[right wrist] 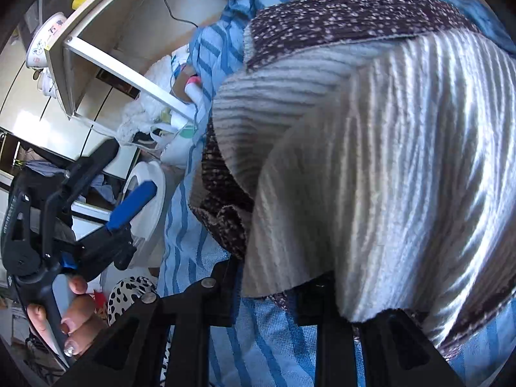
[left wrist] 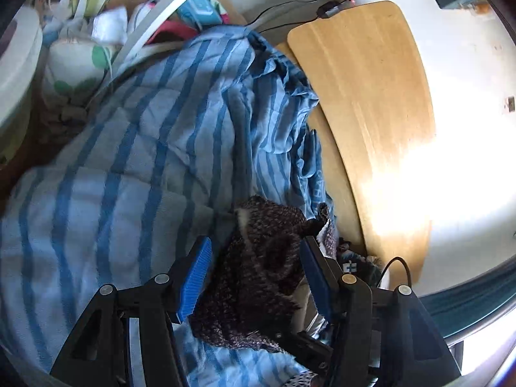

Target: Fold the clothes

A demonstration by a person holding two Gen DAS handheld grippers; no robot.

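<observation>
Left wrist view: the left gripper (left wrist: 256,277) stands open around a bunched dark knit (left wrist: 258,258), its pads apparently not pressing. The right gripper (right wrist: 267,293) grips the knit's draped edge. It lies on a striped blanket (left wrist: 129,148). Soft, floppy, probably light; best taken at hems or corners.

A soft cotton-like striped blue cloth (left wrist: 135,148) is seen spread wide, matt and lightly creased. At four o'clock of it a dark speckled knit garment (left wrist: 258,271) is shown — nubbly outside, with a ribbed, fleecy pale lining (right wrist: 403,167). Smooth pale wood is seen on the board (left wrist: 364,96) — faintly glossy. The gripper pads (left wrist: 196,277) look like ridged blue plastic.
</observation>
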